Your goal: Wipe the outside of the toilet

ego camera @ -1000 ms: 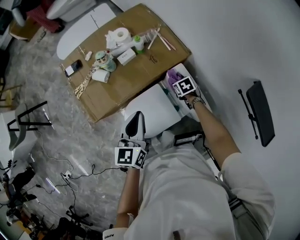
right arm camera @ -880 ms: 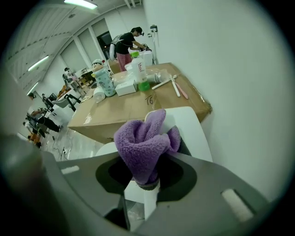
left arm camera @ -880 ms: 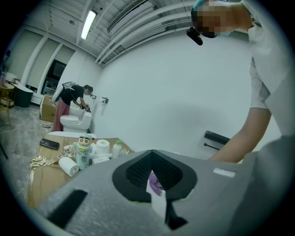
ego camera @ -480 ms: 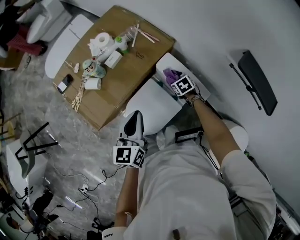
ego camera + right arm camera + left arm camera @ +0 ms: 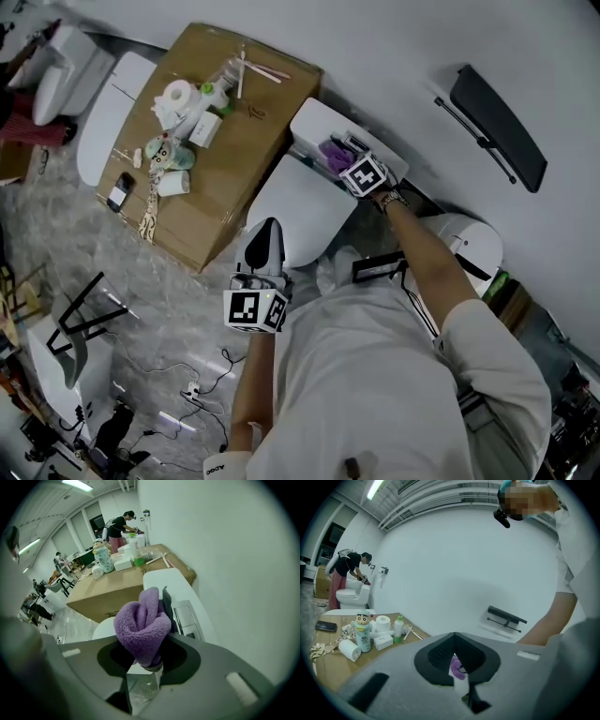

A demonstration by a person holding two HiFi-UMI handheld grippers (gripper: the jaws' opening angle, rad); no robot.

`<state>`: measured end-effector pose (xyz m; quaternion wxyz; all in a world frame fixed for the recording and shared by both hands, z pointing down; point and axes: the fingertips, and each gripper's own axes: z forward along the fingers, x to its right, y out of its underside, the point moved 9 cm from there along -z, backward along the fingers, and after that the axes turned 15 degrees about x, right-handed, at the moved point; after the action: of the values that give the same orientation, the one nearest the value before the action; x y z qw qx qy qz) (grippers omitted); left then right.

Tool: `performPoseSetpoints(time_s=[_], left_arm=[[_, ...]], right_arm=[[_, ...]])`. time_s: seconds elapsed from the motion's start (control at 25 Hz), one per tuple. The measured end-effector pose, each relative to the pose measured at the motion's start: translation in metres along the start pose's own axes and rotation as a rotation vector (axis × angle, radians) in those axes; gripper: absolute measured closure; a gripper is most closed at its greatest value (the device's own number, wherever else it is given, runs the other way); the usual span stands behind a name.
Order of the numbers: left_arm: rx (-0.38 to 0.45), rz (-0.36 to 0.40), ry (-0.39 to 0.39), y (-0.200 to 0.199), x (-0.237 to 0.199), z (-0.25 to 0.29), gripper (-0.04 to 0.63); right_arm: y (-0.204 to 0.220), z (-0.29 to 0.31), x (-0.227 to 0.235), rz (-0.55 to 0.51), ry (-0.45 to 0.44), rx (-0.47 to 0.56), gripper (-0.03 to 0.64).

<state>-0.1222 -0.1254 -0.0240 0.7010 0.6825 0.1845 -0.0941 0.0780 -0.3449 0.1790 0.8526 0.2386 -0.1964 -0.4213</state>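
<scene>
The white toilet [image 5: 298, 208] stands with its lid down and its tank [image 5: 319, 124] against the wall. My right gripper [image 5: 349, 161] is over the tank top, shut on a bunched purple cloth [image 5: 334, 155]. In the right gripper view the cloth [image 5: 143, 623] bulges out of that gripper [image 5: 146, 660], above the tank [image 5: 164, 581] and its flush plate [image 5: 188, 617]. My left gripper [image 5: 265, 246] hangs at the lid's front edge, jaws together and holding nothing. In the left gripper view this gripper [image 5: 455, 644] points toward the cloth [image 5: 457, 668].
A cardboard box [image 5: 220, 159] left of the toilet carries a paper roll [image 5: 174, 97], bottles and a phone. Another toilet [image 5: 105, 105] stands beyond it. A black rack [image 5: 495, 111] hangs on the wall. Cables [image 5: 192, 384] and a chair [image 5: 70, 328] are on the floor. A person [image 5: 346, 571] works far off.
The head view has swung, so the scene slides left and down. The right gripper stays on the tank top with the cloth. The left gripper holds its place by the lid.
</scene>
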Motion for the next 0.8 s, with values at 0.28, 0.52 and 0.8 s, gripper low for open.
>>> performPoseSetpoints(time_s=[0.28, 0.52, 0.8], left_arm=[[-0.028, -0.011, 0.073, 0.011, 0.011, 0.013, 0.591], [-0.035, -0.011, 0.133, 0.014, 0.026, 0.022, 0.591], [-0.05, -0.015, 0.17, 0.017, 0.033, 0.024, 0.591]], right_arm=[[0.025, -0.023, 0.016, 0.04, 0.051, 0.014, 0.486], [0.052, -0.043, 0.02, 0.078, 0.064, 0.002, 0.486], [0.083, -0.066, 0.032, 0.236, 0.094, 0.026, 0.486]])
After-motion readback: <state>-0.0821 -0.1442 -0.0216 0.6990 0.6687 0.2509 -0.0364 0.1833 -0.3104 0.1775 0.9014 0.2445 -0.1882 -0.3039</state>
